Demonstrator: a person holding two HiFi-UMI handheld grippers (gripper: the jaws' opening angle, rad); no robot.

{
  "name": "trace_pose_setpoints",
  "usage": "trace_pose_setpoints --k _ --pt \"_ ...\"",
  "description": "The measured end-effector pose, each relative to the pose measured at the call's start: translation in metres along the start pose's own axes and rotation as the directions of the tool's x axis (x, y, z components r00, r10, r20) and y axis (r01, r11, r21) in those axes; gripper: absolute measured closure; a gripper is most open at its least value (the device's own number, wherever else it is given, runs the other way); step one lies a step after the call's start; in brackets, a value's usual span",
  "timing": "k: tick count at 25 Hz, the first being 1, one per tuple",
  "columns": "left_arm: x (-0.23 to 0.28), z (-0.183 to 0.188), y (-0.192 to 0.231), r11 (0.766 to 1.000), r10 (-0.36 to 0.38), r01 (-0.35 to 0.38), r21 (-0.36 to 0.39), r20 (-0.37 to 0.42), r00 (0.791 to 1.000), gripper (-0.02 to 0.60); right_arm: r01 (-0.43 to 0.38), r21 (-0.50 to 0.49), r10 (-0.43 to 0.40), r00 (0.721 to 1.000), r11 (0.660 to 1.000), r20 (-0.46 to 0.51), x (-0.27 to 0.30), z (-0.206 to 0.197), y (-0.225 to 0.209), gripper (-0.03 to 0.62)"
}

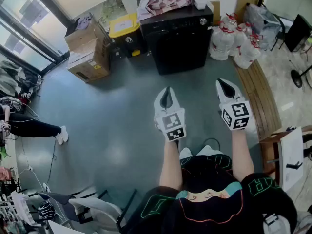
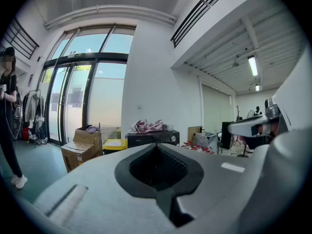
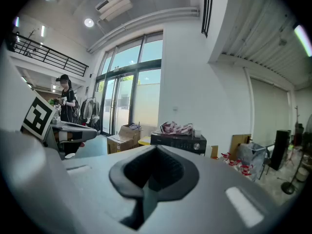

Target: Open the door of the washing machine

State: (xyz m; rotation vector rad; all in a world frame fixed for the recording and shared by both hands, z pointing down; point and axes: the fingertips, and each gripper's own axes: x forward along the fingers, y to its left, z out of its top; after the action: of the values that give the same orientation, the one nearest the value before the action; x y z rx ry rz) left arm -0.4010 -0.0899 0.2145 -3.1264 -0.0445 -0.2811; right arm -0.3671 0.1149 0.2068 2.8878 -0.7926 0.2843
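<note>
A black washing machine (image 1: 179, 39) stands against the far wall with its door closed and patterned cloth (image 1: 164, 1) piled on top. It also shows small and distant in the left gripper view (image 2: 153, 138) and the right gripper view (image 3: 178, 142). My left gripper (image 1: 167, 92) is held out over the grey floor, well short of the machine, jaws shut and empty. My right gripper (image 1: 224, 84) hangs beside it to the right, also shut with nothing in it. Both point roughly level toward the machine.
Cardboard boxes (image 1: 88, 50) and a yellow-lidded bin (image 1: 124, 29) stand left of the machine. Large water jugs (image 1: 237, 42) sit to its right by a wooden bench (image 1: 258, 96). A person's legs (image 1: 34, 128) show at the left; chairs and cables lie near me.
</note>
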Motion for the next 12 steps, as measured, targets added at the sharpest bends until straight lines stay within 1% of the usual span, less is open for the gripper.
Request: trace_pose_setpoints --k 5,8,12 --pt "0.006 -0.002 0.011 1.0 -0.004 0.004 -0.002 0.005 1.0 0.571 0.013 0.051 -0.015 0.999 0.999 0.033 0.008 0.007 0.002 0.591" --pt "0.014 -0.003 0.015 1.0 -0.014 0.014 -0.012 0.008 1.0 0.571 0.013 0.048 -0.015 0.999 0.999 0.031 0.013 0.009 0.001 0.591" --pt "0.023 -0.013 0.017 0.999 -0.021 0.02 -0.036 -0.01 1.0 0.571 0.027 0.047 -0.028 0.999 0.999 0.019 0.015 0.006 -0.007 0.591"
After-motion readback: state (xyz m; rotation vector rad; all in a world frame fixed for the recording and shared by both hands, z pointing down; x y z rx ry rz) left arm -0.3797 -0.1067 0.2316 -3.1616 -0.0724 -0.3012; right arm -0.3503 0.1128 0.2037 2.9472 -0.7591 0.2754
